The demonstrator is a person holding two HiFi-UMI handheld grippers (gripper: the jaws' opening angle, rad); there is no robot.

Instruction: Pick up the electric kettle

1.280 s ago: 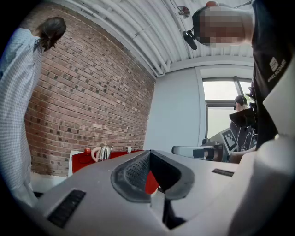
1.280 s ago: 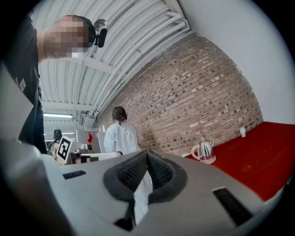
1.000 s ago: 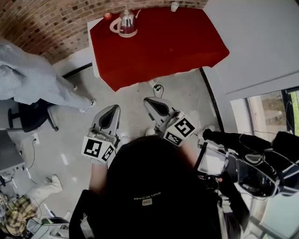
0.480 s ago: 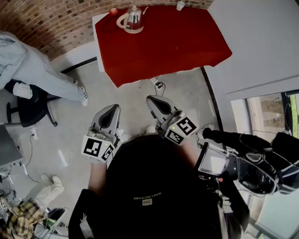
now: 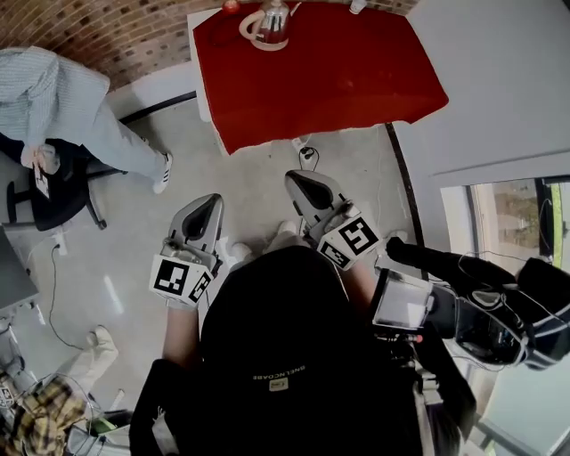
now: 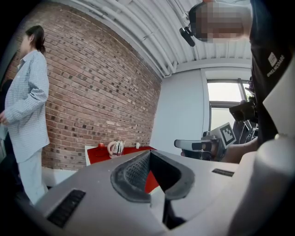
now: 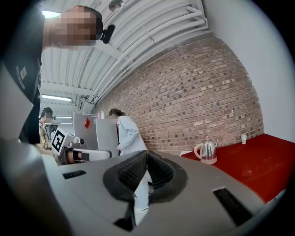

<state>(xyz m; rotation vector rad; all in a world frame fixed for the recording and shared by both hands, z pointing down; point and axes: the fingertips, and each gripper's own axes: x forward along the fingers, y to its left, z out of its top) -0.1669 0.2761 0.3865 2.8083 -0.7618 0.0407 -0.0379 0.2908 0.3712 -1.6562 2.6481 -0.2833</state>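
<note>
The electric kettle (image 5: 272, 22), shiny steel with a pale handle and base, stands at the far edge of a red-covered table (image 5: 329, 80). Both grippers are held level over the floor, well short of the table. My left gripper (image 5: 207, 207) is shut with nothing in it, and so is my right gripper (image 5: 298, 181). In the left gripper view the kettle (image 6: 117, 147) shows small and far beyond the closed tips (image 6: 148, 154). The right gripper view has the kettle (image 7: 208, 150) to the right of its closed tips (image 7: 146, 154).
A person in light blue (image 5: 71, 111) stands at the left by a dark chair (image 5: 49, 200). A white cup (image 5: 358, 6) and a small red thing (image 5: 232, 5) share the table's far edge. A power strip (image 5: 305, 153) lies on the floor before the table. A grey wall (image 5: 508, 80) rises at right.
In the head view the table and kettle have slid up and to the right, toward the top edge. The bystander has shifted at the left. Both grippers stay shut and sit slightly lower in the view.
</note>
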